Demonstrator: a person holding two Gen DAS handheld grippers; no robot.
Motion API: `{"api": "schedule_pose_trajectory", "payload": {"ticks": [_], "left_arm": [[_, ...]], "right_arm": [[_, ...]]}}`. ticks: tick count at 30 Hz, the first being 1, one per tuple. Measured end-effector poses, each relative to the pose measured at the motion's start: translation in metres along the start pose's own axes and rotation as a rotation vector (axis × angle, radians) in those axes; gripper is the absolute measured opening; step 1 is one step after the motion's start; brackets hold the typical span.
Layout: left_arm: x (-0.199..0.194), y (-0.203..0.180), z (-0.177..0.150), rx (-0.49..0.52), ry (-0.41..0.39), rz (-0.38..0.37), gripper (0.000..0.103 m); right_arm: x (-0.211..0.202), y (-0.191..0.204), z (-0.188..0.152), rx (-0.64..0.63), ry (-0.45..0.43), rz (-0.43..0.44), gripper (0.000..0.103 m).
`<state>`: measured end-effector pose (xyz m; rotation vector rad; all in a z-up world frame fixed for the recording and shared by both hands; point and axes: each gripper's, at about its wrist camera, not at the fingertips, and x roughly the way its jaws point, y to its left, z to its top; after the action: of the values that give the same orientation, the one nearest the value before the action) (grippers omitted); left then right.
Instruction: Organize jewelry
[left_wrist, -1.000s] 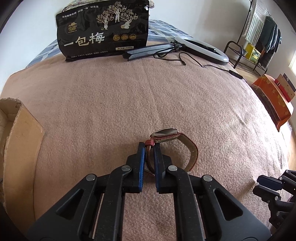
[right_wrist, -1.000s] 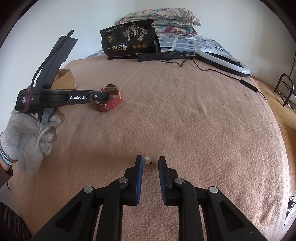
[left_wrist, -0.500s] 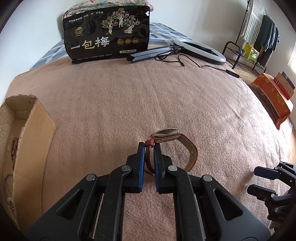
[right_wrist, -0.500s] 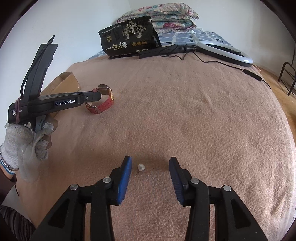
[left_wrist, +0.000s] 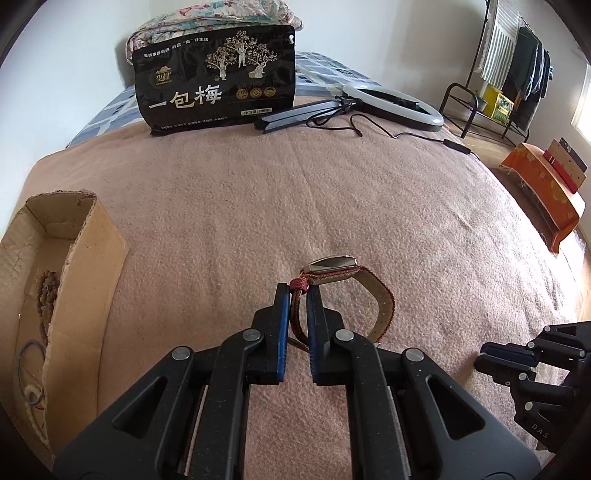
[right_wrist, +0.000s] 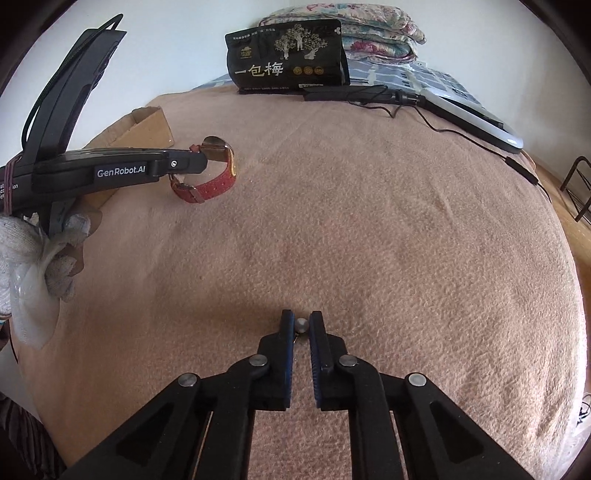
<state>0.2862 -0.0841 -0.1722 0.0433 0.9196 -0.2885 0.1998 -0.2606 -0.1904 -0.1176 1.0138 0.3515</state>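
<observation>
Two grips are active. My left gripper (left_wrist: 295, 295) clamps the red watch (right_wrist: 210, 173) by one strap, lifted clear of the blanket (right_wrist: 369, 221) near its left edge, beside the cardboard box (left_wrist: 85, 266). My right gripper (right_wrist: 301, 326) is closed on the pearl earring (right_wrist: 301, 325) at the blanket's near edge. Risks as I judge them: the round pearl squirts from the tips on lifting; the watch swings and slides out of the clamp.

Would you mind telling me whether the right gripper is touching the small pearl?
Touching. The right wrist view shows the right gripper closed on the pearl, a finger pressing on each side.
</observation>
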Motion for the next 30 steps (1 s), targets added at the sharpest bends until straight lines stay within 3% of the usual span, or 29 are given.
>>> {"api": "schedule_pose_trajectory", "payload": {"ticks": [17, 30], "left_arm": [[-0.1, 0.032, 0.002, -0.047, -0.148, 0.026, 0.007], [-0.164, 0.084, -0.011, -0.075, -0.228, 0.092, 0.007]], "right_arm": [[-0.067, 0.033, 0.033, -0.022, -0.145, 0.0, 0.006], [-0.084, 0.088, 0.078, -0.081, -0.208, 0.042, 0.006]]}}
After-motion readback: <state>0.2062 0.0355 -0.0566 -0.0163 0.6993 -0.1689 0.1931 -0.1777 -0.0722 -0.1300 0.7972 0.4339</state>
